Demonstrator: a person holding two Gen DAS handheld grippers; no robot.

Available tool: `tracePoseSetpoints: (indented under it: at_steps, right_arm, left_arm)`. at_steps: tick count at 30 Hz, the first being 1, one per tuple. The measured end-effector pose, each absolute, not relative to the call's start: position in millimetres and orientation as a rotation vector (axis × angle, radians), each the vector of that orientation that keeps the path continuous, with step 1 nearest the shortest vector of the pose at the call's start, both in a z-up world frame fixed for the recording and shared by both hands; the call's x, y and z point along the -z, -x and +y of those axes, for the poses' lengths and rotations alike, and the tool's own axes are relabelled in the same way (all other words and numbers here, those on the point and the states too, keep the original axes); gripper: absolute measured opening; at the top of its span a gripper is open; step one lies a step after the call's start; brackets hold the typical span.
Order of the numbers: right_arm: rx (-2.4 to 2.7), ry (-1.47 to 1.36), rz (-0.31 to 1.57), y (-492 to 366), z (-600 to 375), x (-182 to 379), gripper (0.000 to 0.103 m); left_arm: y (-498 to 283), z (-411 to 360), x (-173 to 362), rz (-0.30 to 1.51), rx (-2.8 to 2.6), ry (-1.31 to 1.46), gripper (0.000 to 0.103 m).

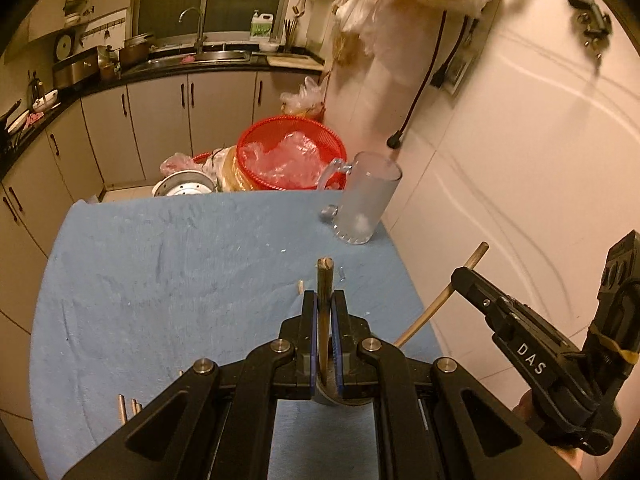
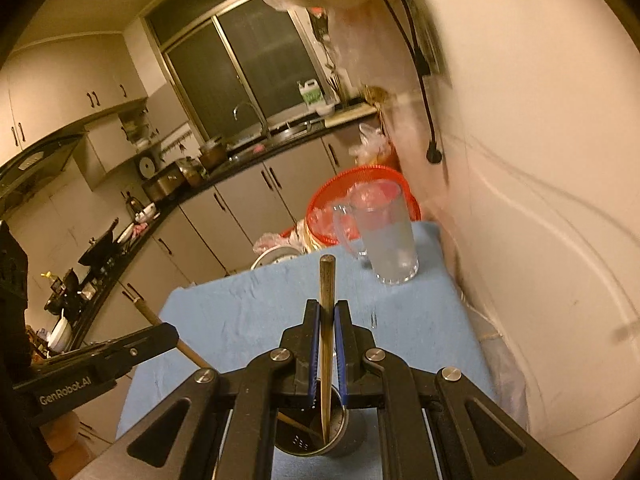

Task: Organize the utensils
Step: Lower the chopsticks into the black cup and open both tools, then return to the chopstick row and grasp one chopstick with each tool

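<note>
My left gripper [image 1: 324, 300] is shut on a wooden chopstick [image 1: 324, 280] that stands upright between the blue pads. My right gripper [image 2: 327, 308] is shut on another chopstick [image 2: 327, 280], whose lower end reaches into a round metal utensil holder [image 2: 320, 432] below the jaws. A second stick [image 2: 298, 424] lies inside that holder. The holder's rim shows under the left jaws too [image 1: 326, 394]. The right gripper also shows in the left wrist view [image 1: 466, 278], holding its chopstick [image 1: 436, 300]. Several loose utensil ends [image 1: 128, 408] lie at the cloth's near left.
A blue cloth [image 1: 160, 280] covers the table. A frosted glass mug [image 1: 368, 200] stands at its far right corner by the white wall [image 1: 520, 160]. A red basket [image 1: 292, 156] with plastic and a white pot [image 1: 184, 188] sit beyond the far edge. Kitchen cabinets and sink lie behind.
</note>
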State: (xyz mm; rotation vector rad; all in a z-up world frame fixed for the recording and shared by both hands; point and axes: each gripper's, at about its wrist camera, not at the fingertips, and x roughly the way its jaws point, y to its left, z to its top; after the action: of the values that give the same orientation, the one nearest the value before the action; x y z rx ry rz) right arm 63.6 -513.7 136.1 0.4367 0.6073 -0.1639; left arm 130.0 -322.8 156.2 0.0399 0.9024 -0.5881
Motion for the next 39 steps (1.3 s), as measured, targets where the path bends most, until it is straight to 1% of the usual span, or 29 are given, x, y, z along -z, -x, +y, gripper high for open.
tracePoseSetpoints:
  at_steps: [8,9,10,12,19,25,33,39]
  right_arm:
    - [0.161,-0.447,0.636,-68,-516,-124,0.01]
    - [0.161,-0.449,0.633,-66,-516,-126,0.01]
    - [0.166,-0.452,0.628,-64,-516,-128,0.01]
    - [0.17,-0.454,0.613,-58,-517,-133,0.011]
    - [0.133,-0.486,0.55,-20,-507,-151,0.011]
    - [0.04,-0.504,0.596,-1,-475,-137,0.011]
    - [-0.066,-0.487,0.739,1,-414,-88,0.011]
    - [-0.099,-0.499,0.825,-2,-380,-52,0.011]
  left_arm:
    - [-136,-322,-149,0.905,0.582,-0.06,0.008]
    - [-136,-321,-150,0.905,0.583,-0.06,0.011]
    - [-136,-320,-151,0.906,0.587,-0.056,0.018]
    - [-134,-317,-155,0.892,0.584,-0.051,0.028]
    - [-114,-290,-174,0.843,0.582,-0.037,0.028]
    - [-95,-243,-174,0.833,0.541,-0.032,0.029]
    - [-93,-157,-133,0.916,0.399,0.003,0.029]
    - [-101,-103,-79,1.032,0.302,0.038,0.029]
